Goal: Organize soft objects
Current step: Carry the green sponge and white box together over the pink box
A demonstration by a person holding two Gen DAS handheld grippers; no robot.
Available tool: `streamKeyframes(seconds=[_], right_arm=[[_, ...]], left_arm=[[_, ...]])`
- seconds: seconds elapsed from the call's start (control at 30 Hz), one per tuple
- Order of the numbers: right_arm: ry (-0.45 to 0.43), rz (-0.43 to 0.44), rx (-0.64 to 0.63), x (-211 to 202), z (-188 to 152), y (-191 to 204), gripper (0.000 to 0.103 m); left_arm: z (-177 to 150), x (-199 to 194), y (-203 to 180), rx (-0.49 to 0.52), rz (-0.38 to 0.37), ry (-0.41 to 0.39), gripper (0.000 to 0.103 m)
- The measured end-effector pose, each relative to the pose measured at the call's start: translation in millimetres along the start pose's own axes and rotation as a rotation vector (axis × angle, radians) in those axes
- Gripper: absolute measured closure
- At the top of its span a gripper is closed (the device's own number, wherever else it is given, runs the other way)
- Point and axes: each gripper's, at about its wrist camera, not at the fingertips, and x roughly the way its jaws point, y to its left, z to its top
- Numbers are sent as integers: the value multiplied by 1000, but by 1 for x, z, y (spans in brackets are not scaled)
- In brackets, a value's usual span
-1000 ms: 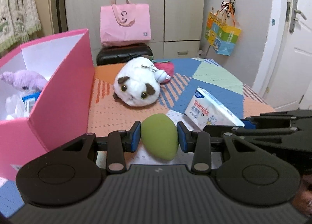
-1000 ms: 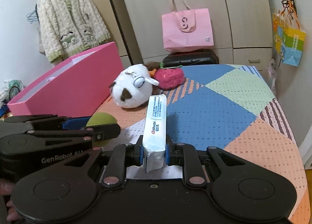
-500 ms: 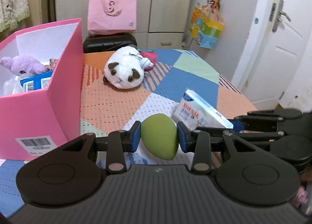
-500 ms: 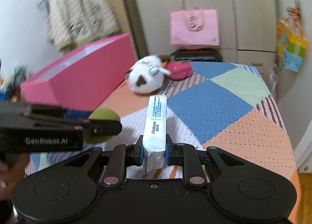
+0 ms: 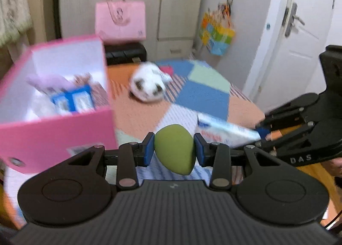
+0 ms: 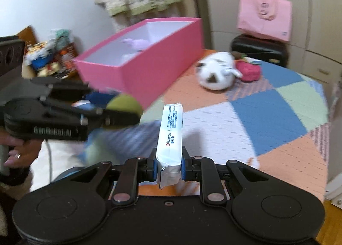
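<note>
The left tool (image 5: pixel 174 148) pinches a green egg-shaped sponge (image 5: pixel 174 151) between its two blue pads, narrow end pointing down toward the camera. It is held in the air above the patchwork-covered surface (image 5: pixel 203 95), just beside the near corner of a pink box (image 5: pixel 64 129).

The right tool (image 6: pixel 168 167) is pressed onto a white tissue pack (image 6: pixel 170 138), gripping it at its crimped near end so the pack stands on edge and points forward. From the left wrist view the same pack (image 5: pixel 226 134) shows to the right of the sponge, blurred, with the right tool's black body behind it.

The pink box is open at the top. Inside it lie a pale purple plush (image 6: pixel 136 43) and, seen only as a blur, blue-and-white packets (image 5: pixel 72 101).

Further back on the surface, well apart from both tools, rests a white plush with brown patches (image 6: pixel 215 73). A red knitted toy (image 6: pixel 249 71) touches its far side.

In the right wrist view the left tool (image 6: pixel 119 108) appears at the left, with the green sponge at its tip in front of the box wall, and the person's left hand (image 6: pixel 15 148) wrapped around its handle.

Behind the surface stands a black case (image 6: pixel 259 49) with a pink tote bag (image 6: pixel 265 17) on top of it.
</note>
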Motion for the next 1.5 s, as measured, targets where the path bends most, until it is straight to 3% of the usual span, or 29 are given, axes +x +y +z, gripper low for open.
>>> streamKeyframes(seconds=[0.13, 0.33, 0.53, 0.77, 1.03, 1.23, 1.5], right_arm=[[10, 34, -40, -7, 14, 16, 80], [-44, 66, -100, -14, 44, 40, 80], [-96, 104, -157, 2, 75, 59, 80], [-91, 112, -200, 36, 114, 76, 80], [-76, 37, -222, 81, 153, 87, 80], [-61, -42, -231, 102, 178, 80, 80], [-36, -156, -262, 129, 199, 63, 80]], left_arm=[[9, -34, 11, 4, 0, -43, 65], [22, -61, 32, 8, 29, -68, 65], [27, -67, 62, -6, 96, -106, 65], [33, -64, 100, -60, 111, -118, 65], [55, -29, 144, -86, 155, -88, 65], [73, -6, 176, -137, 51, -24, 65], [87, 39, 189, -68, 164, 88, 65]])
